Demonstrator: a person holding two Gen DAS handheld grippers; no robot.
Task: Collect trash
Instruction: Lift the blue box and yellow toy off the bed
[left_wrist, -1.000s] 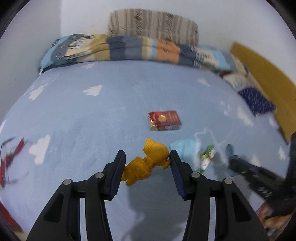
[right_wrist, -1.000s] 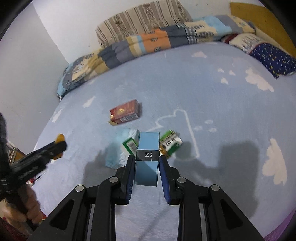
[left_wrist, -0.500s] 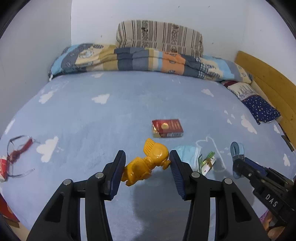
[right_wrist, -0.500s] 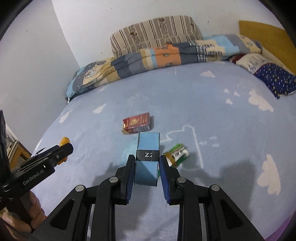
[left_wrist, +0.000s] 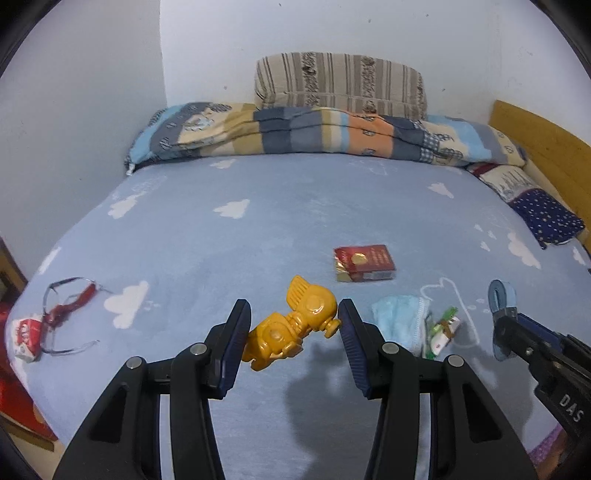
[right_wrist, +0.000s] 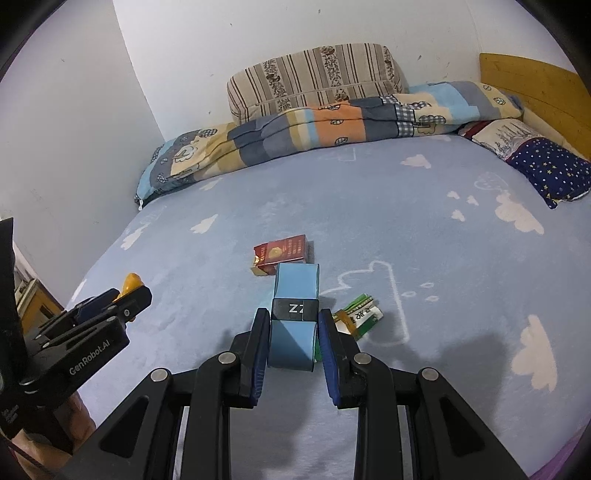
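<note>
Trash is sitting all over this light blue cloud-print bedsheet (left_wrist: 258, 229), and two bits of it are already getting carried. The left gripper (left_wrist: 291, 326) is clamping a yellow plastic toy figure (left_wrist: 291, 328) between its blue pads, holding it up over the sheet with its shadow falling below. The right gripper (right_wrist: 291, 338) is squeezing a light blue cardboard box with a black band (right_wrist: 293, 317), which is standing up between the jaws and poking out past the tips.

Stuff lying loose: a red cigarette pack (left_wrist: 364, 263) is sitting out in the middle of the bed, just beyond both grippers. Nearer in, a crumpled light blue face mask (left_wrist: 400, 323) is lying right beside a small green and white wrapper (left_wrist: 445, 328), the two looking like they're touching. In the right wrist view that green wrapper is peeking out just beside the right finger, partly hidden behind it.

Way off at the left edge of the bed a red and white packet with tangled red and dark strings (left_wrist: 48, 321) is lying well apart from the rest.

Further back, a striped patchwork blanket (left_wrist: 325, 134) is running rolled up across the head of the bed, a beige striped cushion (left_wrist: 340, 83) is leaning on the wall behind it, and a navy star-print pillow (left_wrist: 546, 218) is sitting by the wooden bed frame (left_wrist: 546, 144) on the right.
</note>
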